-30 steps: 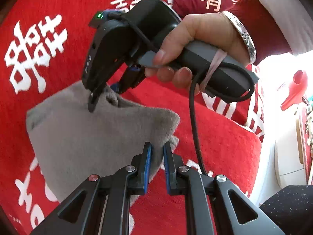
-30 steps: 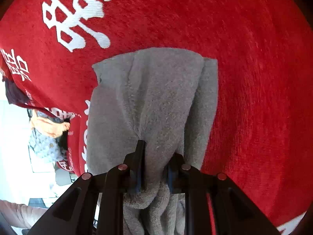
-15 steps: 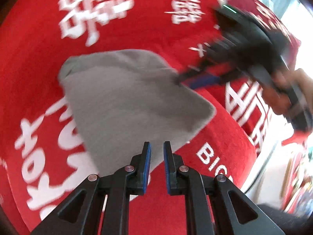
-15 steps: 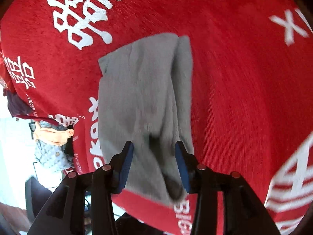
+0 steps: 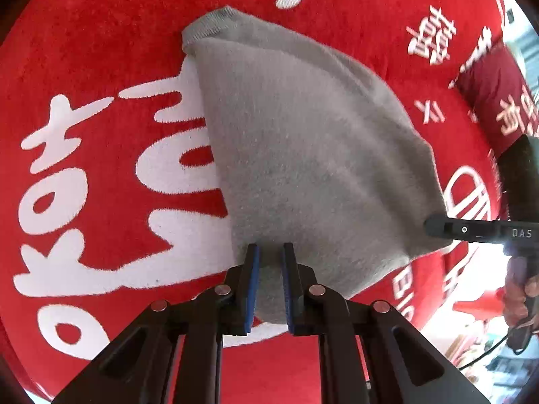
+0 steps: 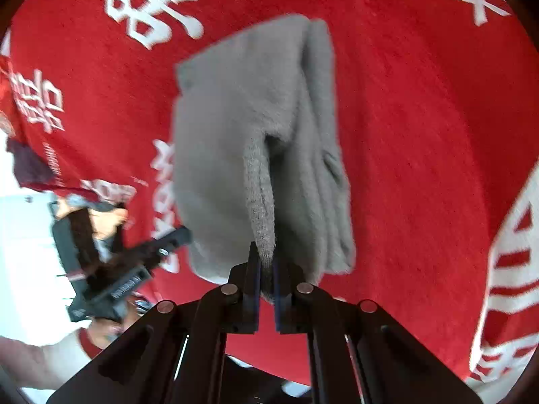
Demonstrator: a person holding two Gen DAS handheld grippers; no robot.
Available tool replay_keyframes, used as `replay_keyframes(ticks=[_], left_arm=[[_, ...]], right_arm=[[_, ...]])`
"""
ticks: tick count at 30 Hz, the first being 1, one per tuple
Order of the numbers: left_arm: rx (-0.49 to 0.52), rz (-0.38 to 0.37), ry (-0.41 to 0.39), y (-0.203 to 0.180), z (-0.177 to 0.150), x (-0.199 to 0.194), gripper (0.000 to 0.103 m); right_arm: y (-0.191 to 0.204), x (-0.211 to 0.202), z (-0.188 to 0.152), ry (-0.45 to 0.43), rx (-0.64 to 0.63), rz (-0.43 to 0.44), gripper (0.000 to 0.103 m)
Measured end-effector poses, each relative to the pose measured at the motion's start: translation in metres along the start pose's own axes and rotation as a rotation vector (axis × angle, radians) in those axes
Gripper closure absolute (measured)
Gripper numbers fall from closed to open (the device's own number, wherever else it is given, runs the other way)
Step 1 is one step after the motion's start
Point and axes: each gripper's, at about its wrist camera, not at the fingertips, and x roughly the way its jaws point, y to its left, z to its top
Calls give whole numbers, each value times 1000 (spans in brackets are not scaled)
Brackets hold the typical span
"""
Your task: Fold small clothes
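A small grey knitted garment (image 5: 303, 151) lies on a red cloth (image 5: 101, 67) with white characters. My left gripper (image 5: 270, 250) is shut on its near edge, grey fabric between the blue pads. At the garment's right corner the tip of my right gripper (image 5: 434, 227) comes in from the side. In the right wrist view the garment (image 6: 235, 118) lies in folds, and my right gripper (image 6: 264, 257) is shut on its ribbed cuff (image 6: 261, 202), lifted off the cloth. My left gripper (image 6: 175, 237) shows blurred at the garment's left edge.
The red cloth (image 6: 421, 134) covers a padded surface that ends near the garment's right corner, with a bright floor beyond. A dark red cushion (image 5: 488, 94) lies at the far right. A hand (image 5: 518, 289) and a white sleeve (image 6: 40, 360) are at the frame edges.
My right gripper let go of the bunched fabric, opened, drew back and closed on the ribbed cuff. My left gripper rolled and swung round the garment, still gripping its edge.
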Motion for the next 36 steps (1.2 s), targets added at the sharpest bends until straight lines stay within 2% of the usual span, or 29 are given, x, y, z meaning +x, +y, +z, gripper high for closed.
replay_keyframes(ticks=[2,5,14,20,21,22,23,24,26,28,32,34,36], left_arm=[[1,-4,10,1,-3,2,89],[-2,-3,14,1,-4,-1,89],[-38,11,33,5,-2,-11,89],[-27,35,39,3,-1,-15,88],[-29,42,42,3,-1,-15,86],[-30,48,43,3,-1,-15,58],[-34,64,38,3,-1,-16,19],[-39,98,10,3,-1,-21,9],[-27,117,-23,2,-1,-27,8],[-32,116,-15,2,0,-26,8],[-40,131,10,5,2,-20,8],[-47,136,26,6,4,-16,8],[-50,140,33,6,5,-14,8]], right_arm=[[-18,8,-4,17,35,-67,98],[-29,9,-5,-1,80,-31,98],[-6,-3,-10,-20,74,-71,95],[1,-20,-12,-31,65,-112,91],[1,-22,-13,-35,69,-117,90],[-1,-25,-15,-39,74,-123,89],[-2,-27,-16,-44,77,-129,88],[-2,-29,-17,-47,80,-134,86],[-5,-31,-20,-46,84,-140,83],[-6,-32,-21,-44,85,-144,79],[-6,-31,-20,-42,85,-153,58],[-5,-33,-20,-49,72,-161,54],[-1,-34,-18,-58,48,-183,41]])
